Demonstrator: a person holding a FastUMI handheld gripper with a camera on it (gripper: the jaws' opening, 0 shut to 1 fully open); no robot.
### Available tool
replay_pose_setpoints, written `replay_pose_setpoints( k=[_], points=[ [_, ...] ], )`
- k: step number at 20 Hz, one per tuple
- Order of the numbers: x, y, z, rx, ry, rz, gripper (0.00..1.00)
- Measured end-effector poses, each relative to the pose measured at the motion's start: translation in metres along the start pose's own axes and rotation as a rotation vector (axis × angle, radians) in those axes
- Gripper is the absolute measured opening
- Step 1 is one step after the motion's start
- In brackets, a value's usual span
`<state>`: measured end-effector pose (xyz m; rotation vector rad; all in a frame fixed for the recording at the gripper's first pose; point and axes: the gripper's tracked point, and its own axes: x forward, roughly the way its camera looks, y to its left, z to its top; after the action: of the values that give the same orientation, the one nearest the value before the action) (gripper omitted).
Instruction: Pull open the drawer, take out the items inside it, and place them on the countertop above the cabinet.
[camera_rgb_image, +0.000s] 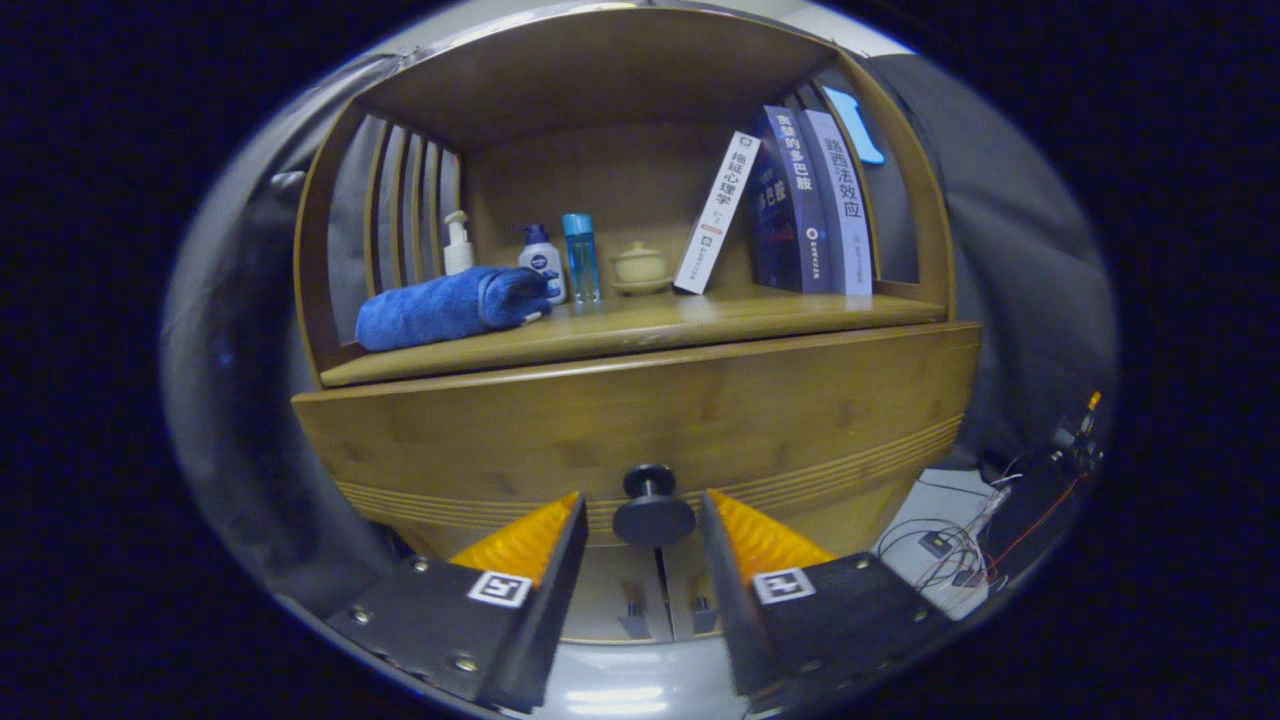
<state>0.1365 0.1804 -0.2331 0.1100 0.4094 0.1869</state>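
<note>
drawer (640, 420) shut, below countertop (640, 325). gripper (645, 525) spread wide, fingers flanking round knob (653, 510) at 9 and 3 o'clock, not touching. knob likely rigid, smooth; grip stem, pull straight.

drawer (640, 420) tan, striped band | knob (653, 510) black | towel (450, 305) blue | cup (640, 265) cream

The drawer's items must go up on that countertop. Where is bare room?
Bare: the countertop front strip, from the blue towel to the books. Crowded: the back, with bottles and a lidded cup. The gripper is open around the drawer knob.
</note>
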Motion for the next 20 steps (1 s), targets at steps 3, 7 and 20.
replay_pose_setpoints(
  k=[3,7,20],
  points=[
    [0.007,-0.001,0.003,0.03,-0.001,0.022,0.5],
    [0.004,0.001,0.004,0.051,0.007,0.047,0.38],
    [-0.066,-0.002,-0.016,0.052,0.029,0.02,0.22]
  ],
)
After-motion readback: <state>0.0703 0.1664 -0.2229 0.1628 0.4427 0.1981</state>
